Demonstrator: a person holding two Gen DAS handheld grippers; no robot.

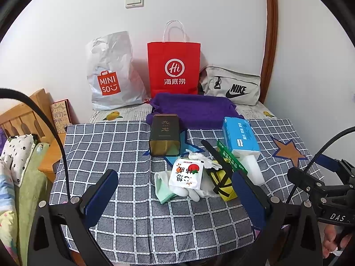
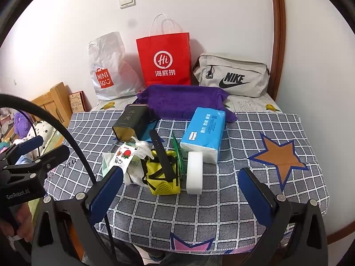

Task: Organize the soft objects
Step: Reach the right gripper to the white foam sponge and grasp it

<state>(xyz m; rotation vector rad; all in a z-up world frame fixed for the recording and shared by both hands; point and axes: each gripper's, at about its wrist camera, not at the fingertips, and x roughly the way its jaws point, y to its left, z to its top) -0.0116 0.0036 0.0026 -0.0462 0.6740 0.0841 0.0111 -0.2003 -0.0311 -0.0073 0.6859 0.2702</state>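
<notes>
A pile of small things lies mid-table on the checked cloth (image 1: 124,146): a white snack packet (image 1: 186,175), a green sock (image 1: 165,190), white gloves (image 1: 199,191), a yellow mesh pouch (image 2: 163,174) with a black strap (image 2: 160,153) across it, a white sponge (image 2: 194,169), a blue tissue pack (image 2: 205,130), a dark tin (image 1: 164,134). A purple towel (image 1: 195,108) lies behind them. My left gripper (image 1: 175,190) is open and empty just before the pile. My right gripper (image 2: 180,186) is open and empty, in front of the pouch and sponge.
At the back stand a white MINISO bag (image 1: 111,75), a red paper bag (image 1: 174,68) and a grey Nike pouch (image 1: 233,86) against the wall. A wooden bed frame (image 1: 24,115) and bedding lie left of the table. The right gripper's body (image 1: 321,188) shows at the left view's right edge.
</notes>
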